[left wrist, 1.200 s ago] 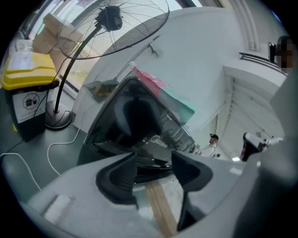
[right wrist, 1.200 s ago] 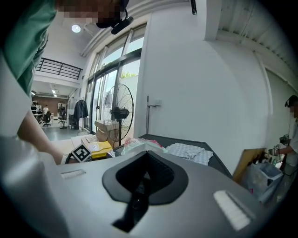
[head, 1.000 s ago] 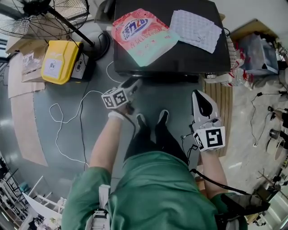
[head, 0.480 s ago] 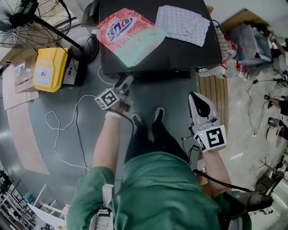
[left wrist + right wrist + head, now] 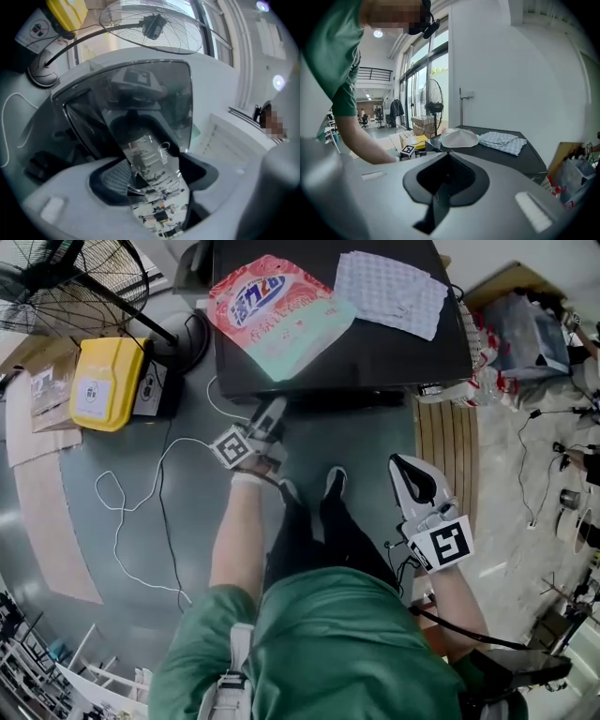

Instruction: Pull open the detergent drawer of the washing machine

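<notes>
The washing machine (image 5: 375, 343) has a black top on which lie a pink detergent bag (image 5: 277, 310) and a checked cloth (image 5: 394, 292). My left gripper (image 5: 270, 413) is at the machine's upper front, near its left corner. In the left gripper view the detergent drawer's glossy, mirror-like front (image 5: 140, 93) runs down between the jaws of the left gripper (image 5: 154, 178). The jaws are closing, and both pads lie against that front. My right gripper (image 5: 401, 465) hangs in the air to the right of the person's legs, away from the machine. In its own view the right gripper (image 5: 445, 183) is shut on nothing.
A standing fan (image 5: 66, 287), a yellow container (image 5: 98, 381) and a white cable (image 5: 131, 512) are on the floor to the left. A slatted wooden board (image 5: 445, 442) and a plastic bag of items (image 5: 525, 343) lie to the right. The person's feet (image 5: 314, 493) stand before the machine.
My left gripper has rolled while staying at the machine's upper front corner. The right gripper has sunk a little and come nearer the person.
</notes>
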